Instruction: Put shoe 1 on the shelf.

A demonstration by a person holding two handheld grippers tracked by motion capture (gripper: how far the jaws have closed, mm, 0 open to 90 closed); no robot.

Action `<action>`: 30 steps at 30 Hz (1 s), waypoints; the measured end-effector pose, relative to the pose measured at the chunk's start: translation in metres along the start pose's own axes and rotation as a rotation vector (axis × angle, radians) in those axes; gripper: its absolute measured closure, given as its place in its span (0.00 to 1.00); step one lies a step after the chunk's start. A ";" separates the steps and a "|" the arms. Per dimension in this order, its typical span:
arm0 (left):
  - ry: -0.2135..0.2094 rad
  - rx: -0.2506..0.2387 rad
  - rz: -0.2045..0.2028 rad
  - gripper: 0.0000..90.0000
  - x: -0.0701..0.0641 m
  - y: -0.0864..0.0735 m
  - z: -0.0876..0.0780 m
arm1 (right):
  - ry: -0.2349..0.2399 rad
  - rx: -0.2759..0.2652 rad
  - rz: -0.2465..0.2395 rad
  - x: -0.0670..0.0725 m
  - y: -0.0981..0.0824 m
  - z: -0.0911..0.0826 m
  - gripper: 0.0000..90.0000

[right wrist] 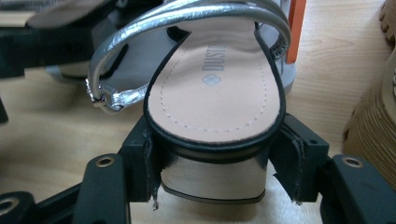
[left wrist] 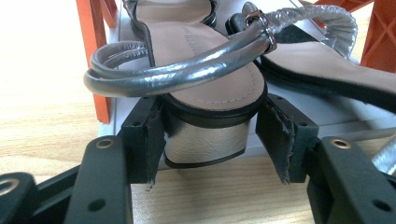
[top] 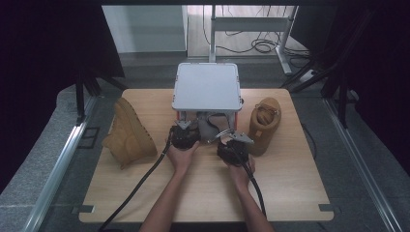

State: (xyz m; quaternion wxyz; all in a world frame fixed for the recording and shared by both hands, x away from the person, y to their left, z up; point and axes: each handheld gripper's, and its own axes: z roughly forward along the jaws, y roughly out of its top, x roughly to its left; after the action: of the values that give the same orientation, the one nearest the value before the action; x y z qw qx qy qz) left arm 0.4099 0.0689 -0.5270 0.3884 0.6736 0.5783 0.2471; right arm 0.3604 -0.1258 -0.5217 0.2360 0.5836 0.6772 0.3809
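Black jaws of the left gripper (left wrist: 210, 140) stand on either side of a silver sandal's heel (left wrist: 205, 140), left pad touching, right pad with a slight gap; the right gripper (right wrist: 212, 172) likewise brackets the other sandal's heel (right wrist: 212, 179), not quite pinching. Both sandals sit under the small white rack (top: 208, 87) mid-table. Judging by this, gripping is underway; next comes closing firmly, then drawing them out

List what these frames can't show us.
- High view: rack top hides most of both sandals.
- Right gripper view: frame edge cuts off the boot.
- Right gripper view: can't tell whether the right gripper presses the heel; pads too close.
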 end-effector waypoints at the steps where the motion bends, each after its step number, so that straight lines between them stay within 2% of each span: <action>1: 0.000 0.000 0.000 0.48 0.000 0.000 0.000 | 0.000 -0.001 0.002 0.000 0.001 0.001 0.45; 12: -0.002 0.004 0.000 0.48 0.000 0.000 0.000 | -0.045 -0.022 0.017 0.008 0.002 0.013 0.45; 30: -0.005 0.003 -0.002 0.48 0.001 0.001 0.000 | -0.090 -0.037 0.030 0.013 0.018 0.038 0.45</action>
State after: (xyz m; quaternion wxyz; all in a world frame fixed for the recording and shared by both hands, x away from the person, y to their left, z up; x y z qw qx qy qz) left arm 0.4106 0.0694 -0.5265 0.3888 0.6742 0.5784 0.2442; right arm 0.3980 -0.1035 -0.5290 0.2715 0.6058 0.6500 0.3700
